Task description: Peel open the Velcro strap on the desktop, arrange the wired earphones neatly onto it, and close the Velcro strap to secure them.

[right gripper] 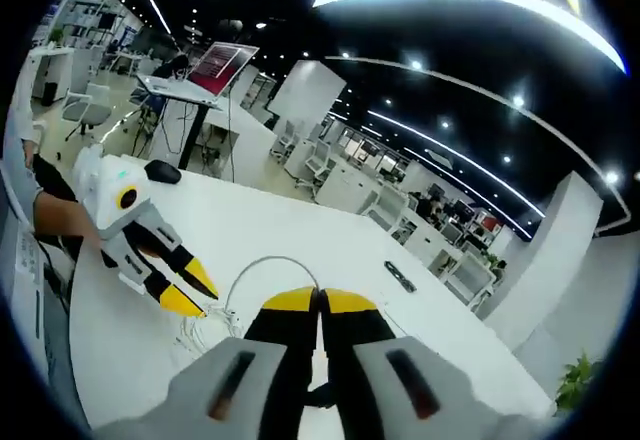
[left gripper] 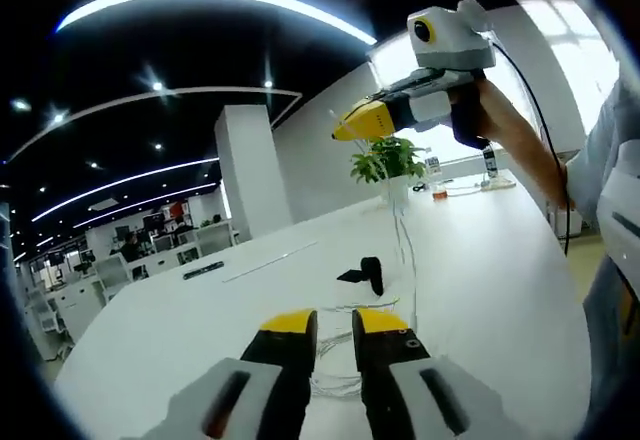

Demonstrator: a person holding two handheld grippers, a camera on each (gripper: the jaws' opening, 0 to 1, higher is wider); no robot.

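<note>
In the left gripper view the left gripper [left gripper: 335,322] rises from 6 o'clock with its yellow-tipped jaws set a narrow gap apart and nothing between them, low over the white tabletop [left gripper: 500,280]. Just beyond the tips, a loose tangle of thin white earphones [left gripper: 340,380] lies on the tabletop, and one cord climbs steeply toward 1 o'clock to the right gripper [left gripper: 345,130], held high by a hand [left gripper: 490,110]; its jaws are pressed together on that cord. The black strap [left gripper: 365,273] lies on the tabletop past the tangle, at about 12 o'clock from the left jaws. A green plant [left gripper: 385,160] stands farther back. In the right gripper view the right gripper [right gripper: 320,300] shows its jaws closed, a white cord looping just above them, and the left gripper [right gripper: 190,295] sits at 9 o'clock over the wire pile.
</note>
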